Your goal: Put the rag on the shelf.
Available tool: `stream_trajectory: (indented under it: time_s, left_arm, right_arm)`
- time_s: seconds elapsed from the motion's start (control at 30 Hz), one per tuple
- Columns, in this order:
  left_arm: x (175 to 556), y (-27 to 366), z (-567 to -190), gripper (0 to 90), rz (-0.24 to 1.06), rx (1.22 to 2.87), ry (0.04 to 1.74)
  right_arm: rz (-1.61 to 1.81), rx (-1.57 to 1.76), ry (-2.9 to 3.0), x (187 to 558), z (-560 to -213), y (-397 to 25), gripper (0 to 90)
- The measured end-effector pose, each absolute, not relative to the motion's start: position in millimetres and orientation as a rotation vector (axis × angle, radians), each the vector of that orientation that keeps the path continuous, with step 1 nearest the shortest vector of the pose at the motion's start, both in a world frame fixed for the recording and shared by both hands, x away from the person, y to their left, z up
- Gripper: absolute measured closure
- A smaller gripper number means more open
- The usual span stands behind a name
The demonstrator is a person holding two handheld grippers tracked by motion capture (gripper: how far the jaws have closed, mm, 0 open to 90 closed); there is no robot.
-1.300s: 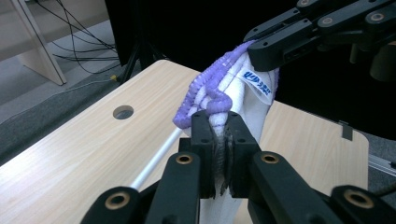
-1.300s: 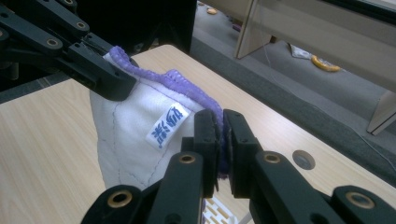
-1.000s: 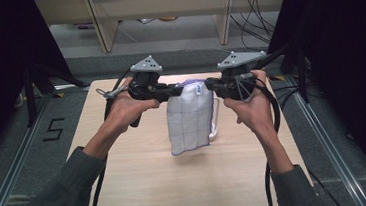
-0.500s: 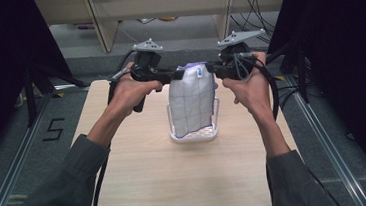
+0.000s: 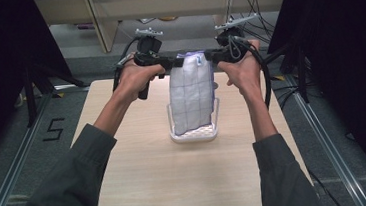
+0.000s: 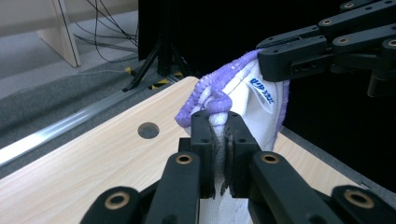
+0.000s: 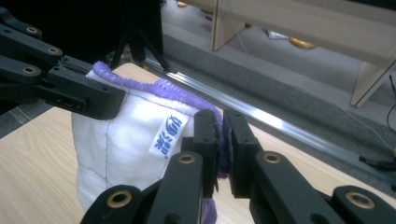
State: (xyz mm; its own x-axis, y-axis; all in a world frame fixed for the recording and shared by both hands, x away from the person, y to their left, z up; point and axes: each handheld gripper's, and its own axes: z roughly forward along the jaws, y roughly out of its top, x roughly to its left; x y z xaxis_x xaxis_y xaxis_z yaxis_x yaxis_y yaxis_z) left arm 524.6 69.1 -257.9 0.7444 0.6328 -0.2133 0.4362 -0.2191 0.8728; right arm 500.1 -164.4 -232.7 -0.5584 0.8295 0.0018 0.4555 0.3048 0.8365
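Note:
A white quilted cloth point(image 5: 190, 95) with a purple hem hangs upright between both grippers. Its lower end reaches into a white wire basket point(image 5: 175, 134) on the table. My left gripper point(image 5: 175, 61) is shut on the cloth's top left corner, and my right gripper point(image 5: 208, 56) is shut on the top right corner. In the left gripper view the jaws point(image 6: 218, 140) pinch the bunched purple hem of the cloth point(image 6: 254, 100), with the other gripper point(image 6: 322, 51) just beyond. In the right gripper view the jaws point(image 7: 219, 144) clamp the hem beside a blue-printed label point(image 7: 168, 135) on the cloth point(image 7: 116, 154).
The light wooden table point(image 5: 142, 172) has a round hole point(image 6: 148, 130) near its far edge. Metal floor rails point(image 5: 325, 141) run along both sides. Wooden shelf legs point(image 5: 98, 20) and cables stand behind. Dark stands flank the table.
Both grippers have risen and moved away from the person with the cloth. The cloth now hangs longer and straighter over the white basket, which shows more fully.

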Motion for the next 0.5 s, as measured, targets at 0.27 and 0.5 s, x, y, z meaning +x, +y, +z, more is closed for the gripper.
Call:
stream_trajectory:
  time_s: [0.27, 0.5]
  left_arm:
    - [544.3, 62.7, -283.5, 83.3, 0.167, 1.884, 0.884]
    - [556.2, 57.1, -305.1, 83.2, 0.14, 1.913, 0.913]
  right_arm:
    - [1.11, 1.244, 2.174, 521.3, -261.5, -166.3, 84.6]
    - [1.048, 1.281, 2.198, 533.7, -288.5, -169.7, 84.5]
